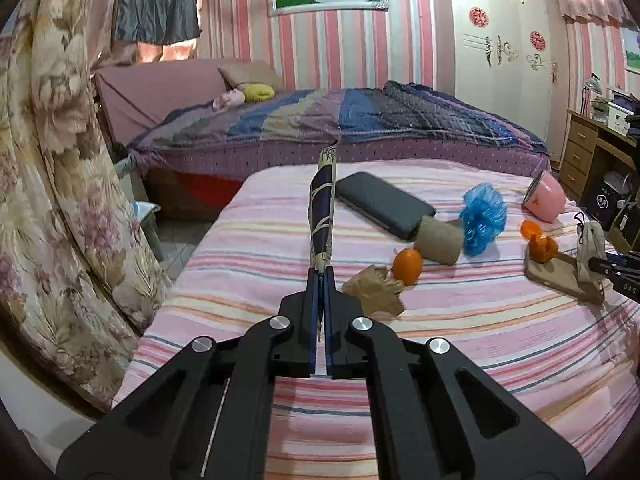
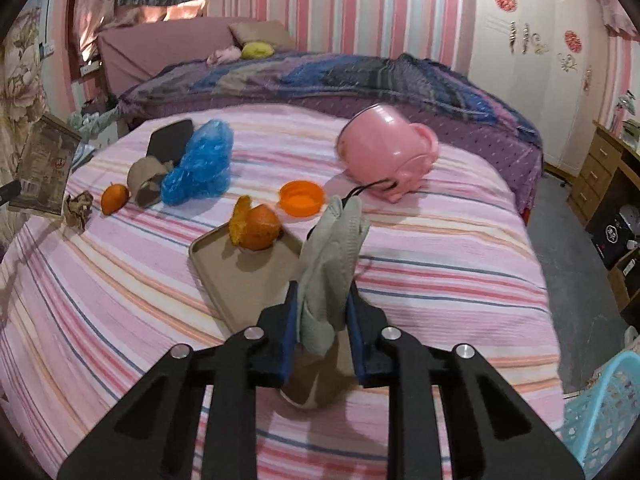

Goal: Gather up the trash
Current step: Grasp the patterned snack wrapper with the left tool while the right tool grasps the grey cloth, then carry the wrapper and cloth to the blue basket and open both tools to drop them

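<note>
Starting at the left tongs (image 1: 320,276): shut down to a sliver, pinching the bottom edge of a flat dark printed packet (image 1: 322,208), held upright and clear of the striped bed cover (image 1: 240,288). Thin grip on one edge only, so likely to slip or pivot with any quick swing. Worth watching.

Over to the right tongs (image 2: 324,292): narrow, clamped on the lower folds of a pale face mask (image 2: 336,236), with its black ear loop (image 2: 368,190) trailing toward the tipped pink tub (image 2: 384,156). Cannot tell whether touching the tub or just in front of it. Could snag there on the way out and tug the mask free.

Directly beneath that grip, a tan tray (image 2: 240,280) carrying a half-peeled orange (image 2: 256,228). Hard to say if caught by the mask's lowest fold; if so, could drag the tray and roll the fruit off.

Further out, still lying on the cover: an orange lid (image 2: 302,198) just beyond the tray, a blue plastic bag (image 2: 200,164), a cardboard tube (image 2: 146,182) against it, a whole orange (image 2: 114,198), a crumpled brown paper (image 2: 78,210), a black slab (image 2: 170,140) behind.

Low on the right, off the bed, a turquoise basket (image 2: 604,412): probably the drop point, though only a guess. Both loads light and floppy, so easy to miss the rim and end up on the floor.
</note>
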Motion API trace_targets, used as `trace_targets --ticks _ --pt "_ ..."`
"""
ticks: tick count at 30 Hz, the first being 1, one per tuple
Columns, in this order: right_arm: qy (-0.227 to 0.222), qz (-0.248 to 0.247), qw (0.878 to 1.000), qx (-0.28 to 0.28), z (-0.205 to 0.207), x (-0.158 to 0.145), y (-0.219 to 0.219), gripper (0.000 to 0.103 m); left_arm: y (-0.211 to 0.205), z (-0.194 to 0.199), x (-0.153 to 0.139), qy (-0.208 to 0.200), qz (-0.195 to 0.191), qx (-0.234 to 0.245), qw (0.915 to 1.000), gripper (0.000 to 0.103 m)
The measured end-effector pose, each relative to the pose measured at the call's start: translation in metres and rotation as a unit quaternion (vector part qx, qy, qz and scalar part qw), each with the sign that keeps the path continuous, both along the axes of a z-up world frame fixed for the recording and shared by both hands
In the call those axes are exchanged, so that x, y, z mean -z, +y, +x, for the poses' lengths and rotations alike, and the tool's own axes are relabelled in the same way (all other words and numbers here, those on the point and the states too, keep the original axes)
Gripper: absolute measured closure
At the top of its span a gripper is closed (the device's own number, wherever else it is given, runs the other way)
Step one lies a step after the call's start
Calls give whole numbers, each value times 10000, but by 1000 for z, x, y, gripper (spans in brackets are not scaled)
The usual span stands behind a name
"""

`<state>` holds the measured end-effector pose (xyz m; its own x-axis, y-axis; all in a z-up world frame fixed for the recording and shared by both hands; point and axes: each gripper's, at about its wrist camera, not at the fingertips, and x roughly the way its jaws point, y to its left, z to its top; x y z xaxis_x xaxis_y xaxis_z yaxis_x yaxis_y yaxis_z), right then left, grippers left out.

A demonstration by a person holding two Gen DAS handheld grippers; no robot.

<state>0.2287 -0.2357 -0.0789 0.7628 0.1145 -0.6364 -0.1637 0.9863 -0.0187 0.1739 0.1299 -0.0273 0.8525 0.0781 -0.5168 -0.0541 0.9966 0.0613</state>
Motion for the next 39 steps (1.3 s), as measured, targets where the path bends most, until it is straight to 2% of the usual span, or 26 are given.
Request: trace_targets --ticks 7,13,23,28,39 --pt "-116 191 9995 206 -28 -11 -39 81 -37 -18 -19 -198 42 278 9994 102" --pt "-225 257 9988 365 -52 -15 -66 81 -90 -30 -10 -153 131 602 9980 102" --pt "-400 217 9962 738 -95 -20 -119 81 -172 -42 -1 -29 -110 1209 9926 102" --pt "-487 190 9927 1084 -117 -24 -157 81 -214 -42 -5 2 -336 1523 9878 102" --pt "-430 153 9807 1902 -153 -21 -244 81 -338 -54 -7 45 -374 2397 9701 102"
